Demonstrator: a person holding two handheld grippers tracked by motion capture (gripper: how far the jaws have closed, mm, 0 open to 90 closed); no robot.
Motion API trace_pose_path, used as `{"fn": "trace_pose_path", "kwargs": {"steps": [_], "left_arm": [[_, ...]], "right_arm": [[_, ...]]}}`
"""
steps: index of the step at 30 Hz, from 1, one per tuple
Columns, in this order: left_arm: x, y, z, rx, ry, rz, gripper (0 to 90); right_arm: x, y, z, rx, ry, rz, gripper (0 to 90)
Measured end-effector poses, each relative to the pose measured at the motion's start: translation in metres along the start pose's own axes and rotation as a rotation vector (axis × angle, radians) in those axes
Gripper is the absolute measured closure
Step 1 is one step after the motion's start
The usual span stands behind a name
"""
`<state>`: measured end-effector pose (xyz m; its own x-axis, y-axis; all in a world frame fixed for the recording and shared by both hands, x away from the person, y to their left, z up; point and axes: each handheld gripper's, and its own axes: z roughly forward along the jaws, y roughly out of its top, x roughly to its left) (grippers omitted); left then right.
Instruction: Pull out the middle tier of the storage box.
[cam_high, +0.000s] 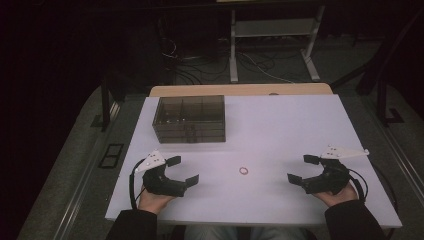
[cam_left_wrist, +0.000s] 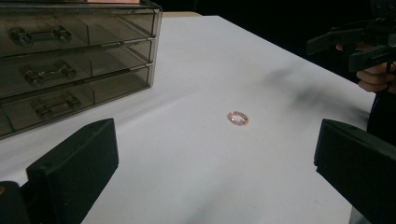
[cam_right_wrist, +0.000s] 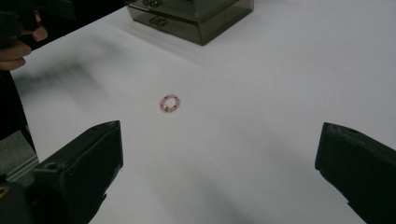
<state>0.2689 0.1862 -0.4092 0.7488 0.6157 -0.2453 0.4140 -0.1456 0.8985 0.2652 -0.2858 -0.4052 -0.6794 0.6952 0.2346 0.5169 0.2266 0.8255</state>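
On the white table (cam_high: 280, 130) a small pink beaded ring (cam_high: 243, 170) lies flat, a little toward the near edge and roughly midway between the two grippers. Seen from the high view with the ring as the centre of a clock, the left gripper (cam_high: 186, 170) sits at about nine o'clock and the right gripper (cam_high: 299, 169) at about three o'clock, each well apart from the ring. Both rest low over the table with the person's hands behind them at the near edge.

The left gripper is released: its two black jaws stand wide apart with nothing between them, and in the left gripper view the ring (cam_left_wrist: 237, 118) lies on bare table ahead of them, near the twelve o'clock line of that view. The right gripper is released too, jaws spread wide and empty; in the right gripper view the ring (cam_right_wrist: 169, 103) lies ahead at about eleven o'clock.

A smoky clear drawer box (cam_high: 190, 119) stands on the far left part of the table, at about eleven o'clock from the ring and well apart from it. In the left gripper view the drawer box (cam_left_wrist: 70, 65) shows three stacked drawers with clear handles, all pushed in.
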Motion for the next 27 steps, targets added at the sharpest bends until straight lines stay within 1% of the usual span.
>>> {"fn": "trace_pose_path", "kwargs": {"steps": [7, 13, 17, 20, 23, 27], "left_arm": [[-0.002, 0.003, 0.001, 0.012, 0.003, 0.011, 0.0], [-0.005, 0.006, -0.001, 0.01, -0.007, 0.013, 0.0], [-0.007, 0.01, -0.001, 0.015, -0.015, 0.018, 0.0], [-0.01, 0.012, -0.001, 0.022, -0.019, 0.023, 0.0], [-0.011, 0.013, -0.001, 0.024, -0.022, 0.023, 0.0], [-0.012, 0.017, 0.0, 0.03, -0.028, 0.012, 0.0]], "right_arm": [[-0.001, -0.001, -0.002, 0.013, 0.005, 0.003, 0.4], [-0.001, 0.0, -0.003, 0.019, 0.004, 0.012, 0.4], [-0.001, 0.0, -0.005, 0.02, 0.001, 0.006, 0.4], [0.0, 0.0, -0.005, 0.024, 0.001, 0.011, 0.4], [0.001, -0.001, -0.005, 0.031, 0.002, 0.004, 0.4], [0.001, -0.001, -0.004, 0.041, 0.007, 0.003, 0.4]]}}
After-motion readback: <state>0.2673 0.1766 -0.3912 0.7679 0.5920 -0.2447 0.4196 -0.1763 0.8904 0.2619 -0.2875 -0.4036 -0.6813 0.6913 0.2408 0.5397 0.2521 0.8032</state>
